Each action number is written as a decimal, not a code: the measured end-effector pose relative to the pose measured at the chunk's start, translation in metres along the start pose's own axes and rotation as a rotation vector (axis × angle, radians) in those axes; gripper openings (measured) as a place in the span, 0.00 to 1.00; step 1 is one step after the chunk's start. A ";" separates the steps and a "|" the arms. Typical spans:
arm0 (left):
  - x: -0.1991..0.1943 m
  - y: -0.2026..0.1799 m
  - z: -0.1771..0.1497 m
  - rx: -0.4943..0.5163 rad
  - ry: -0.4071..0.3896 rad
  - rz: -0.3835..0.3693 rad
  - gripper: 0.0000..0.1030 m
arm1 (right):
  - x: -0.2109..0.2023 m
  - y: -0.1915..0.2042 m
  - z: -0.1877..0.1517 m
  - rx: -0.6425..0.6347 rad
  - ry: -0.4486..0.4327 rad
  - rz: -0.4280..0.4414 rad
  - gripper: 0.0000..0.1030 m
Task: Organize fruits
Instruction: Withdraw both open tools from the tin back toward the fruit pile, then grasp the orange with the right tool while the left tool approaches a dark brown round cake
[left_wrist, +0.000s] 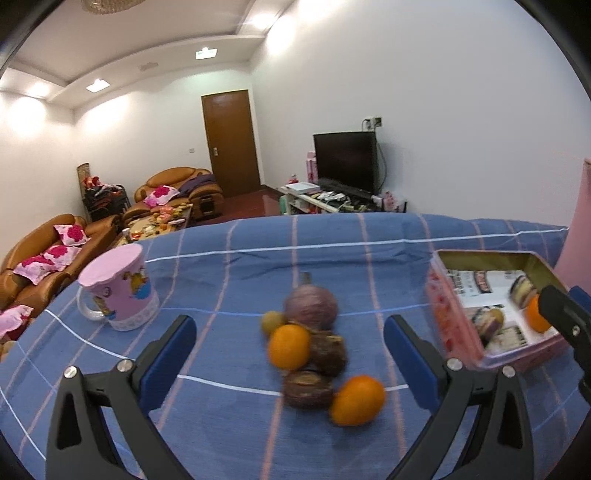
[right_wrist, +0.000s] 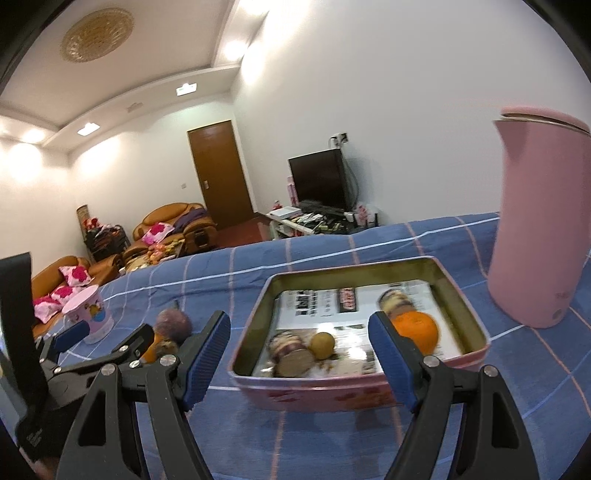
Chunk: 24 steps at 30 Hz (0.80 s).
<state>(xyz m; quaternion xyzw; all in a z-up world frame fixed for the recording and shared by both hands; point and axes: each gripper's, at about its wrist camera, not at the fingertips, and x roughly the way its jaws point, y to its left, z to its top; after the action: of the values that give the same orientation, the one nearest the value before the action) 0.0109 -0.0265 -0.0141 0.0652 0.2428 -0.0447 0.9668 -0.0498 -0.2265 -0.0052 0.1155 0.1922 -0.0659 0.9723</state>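
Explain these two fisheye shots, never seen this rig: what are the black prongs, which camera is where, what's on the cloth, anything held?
No robot: a person carries a two-finger gripper in each hand, with a camera looking along the fingers. Left view: left gripper, open and empty, facing a fruit pile on the blue cloth, pink mug alongside. Right view: right gripper, open and empty, facing a pink tin holding an orange and other fruit. A pink jug stands beyond the tin.
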 end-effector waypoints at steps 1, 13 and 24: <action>0.001 0.003 0.000 0.003 0.002 0.007 1.00 | 0.001 0.005 0.000 -0.009 0.004 0.008 0.76; 0.028 0.071 0.002 -0.053 0.068 0.174 1.00 | 0.019 0.057 -0.012 -0.100 0.097 0.126 0.76; 0.045 0.102 -0.002 -0.133 0.162 0.217 1.00 | 0.064 0.116 -0.032 -0.276 0.337 0.211 0.49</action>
<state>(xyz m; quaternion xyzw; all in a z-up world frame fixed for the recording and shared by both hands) 0.0612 0.0725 -0.0265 0.0301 0.3140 0.0816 0.9454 0.0179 -0.1124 -0.0357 0.0103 0.3459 0.0830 0.9345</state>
